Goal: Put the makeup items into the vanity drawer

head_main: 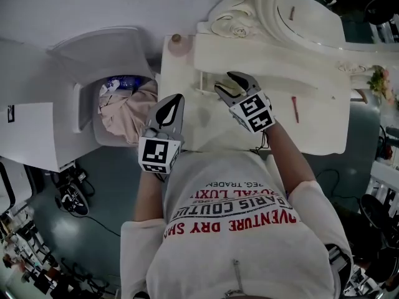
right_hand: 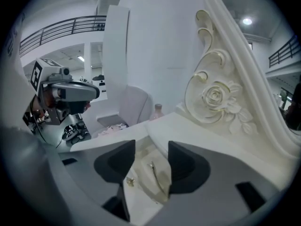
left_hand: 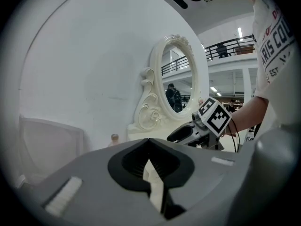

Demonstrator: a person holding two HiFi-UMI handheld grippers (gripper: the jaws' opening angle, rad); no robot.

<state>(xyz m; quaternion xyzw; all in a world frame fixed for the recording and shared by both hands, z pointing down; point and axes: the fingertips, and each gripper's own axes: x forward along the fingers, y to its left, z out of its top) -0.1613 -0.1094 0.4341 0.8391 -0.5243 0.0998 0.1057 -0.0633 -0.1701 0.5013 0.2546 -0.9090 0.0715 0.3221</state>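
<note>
Between the right gripper's (right_hand: 151, 160) fingers (right_hand: 116, 163) lies the drawer handle (right_hand: 158, 179)

Your right gripper (head_main: 223, 81) covers most of the open cream drawer (right_hand: 139, 162) in the head view, so you can't see what lies inside from there. In the right gripper view only a thin gold-coloured piece (right_hand: 155, 175) shows between the jaws, too small to name. The slim red stick (head_main: 295, 109) toward the right edge of the white vanity top (head_main: 324, 124) is too small to identify. So is the little pinkish bottle (head_main: 176, 38) at its back left corner. The picture's top edge cuts off the oval cream-framed mirror (head_main: 310, 16).
</note>
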